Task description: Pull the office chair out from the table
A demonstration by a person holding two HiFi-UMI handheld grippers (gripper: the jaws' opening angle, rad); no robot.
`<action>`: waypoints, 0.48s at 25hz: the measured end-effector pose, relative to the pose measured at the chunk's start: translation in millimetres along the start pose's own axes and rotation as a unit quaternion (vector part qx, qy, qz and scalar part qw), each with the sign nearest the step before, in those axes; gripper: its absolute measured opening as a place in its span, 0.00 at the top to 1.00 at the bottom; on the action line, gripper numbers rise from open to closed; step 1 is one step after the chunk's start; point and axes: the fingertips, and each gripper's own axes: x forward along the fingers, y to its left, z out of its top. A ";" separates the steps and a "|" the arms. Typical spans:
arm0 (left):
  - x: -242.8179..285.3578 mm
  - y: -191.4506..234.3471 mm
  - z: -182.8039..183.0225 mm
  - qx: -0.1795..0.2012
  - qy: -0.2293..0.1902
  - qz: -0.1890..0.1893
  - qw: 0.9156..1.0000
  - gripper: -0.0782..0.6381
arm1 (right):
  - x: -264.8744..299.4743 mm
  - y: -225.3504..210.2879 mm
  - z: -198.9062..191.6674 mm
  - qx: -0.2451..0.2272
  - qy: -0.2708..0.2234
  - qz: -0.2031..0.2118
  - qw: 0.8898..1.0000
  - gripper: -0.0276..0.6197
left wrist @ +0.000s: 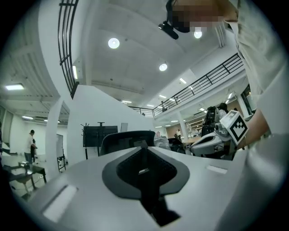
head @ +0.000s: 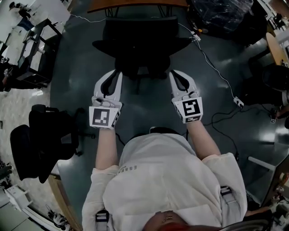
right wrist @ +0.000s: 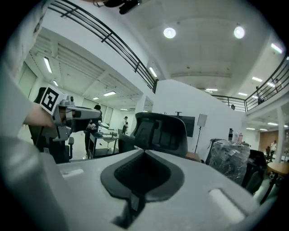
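The black office chair (head: 140, 40) stands with its backrest toward me, pushed up to a brown table (head: 135, 4) at the top of the head view. My left gripper (head: 117, 72) points at the chair's left side, its tips just short of the backrest. My right gripper (head: 174, 72) points at the chair's right side in the same way. In the left gripper view the jaws (left wrist: 144, 148) meet with nothing between them, and the chair (left wrist: 126, 137) stands a little way beyond. In the right gripper view the gripper (right wrist: 144, 151) is also shut and empty, with the chair (right wrist: 162, 131) just ahead.
A second black chair (head: 40, 144) stands at the left. A white cable with a power strip (head: 237, 101) runs across the dark floor at the right. A plastic-wrapped bundle (head: 221, 13) sits at the top right, beside a round table (head: 275, 45).
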 end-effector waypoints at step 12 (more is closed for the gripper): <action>-127.2 -20.2 -41.6 -0.079 0.027 0.016 0.996 0.87 | -100.2 103.8 -31.8 0.026 0.051 -0.063 0.996 0.97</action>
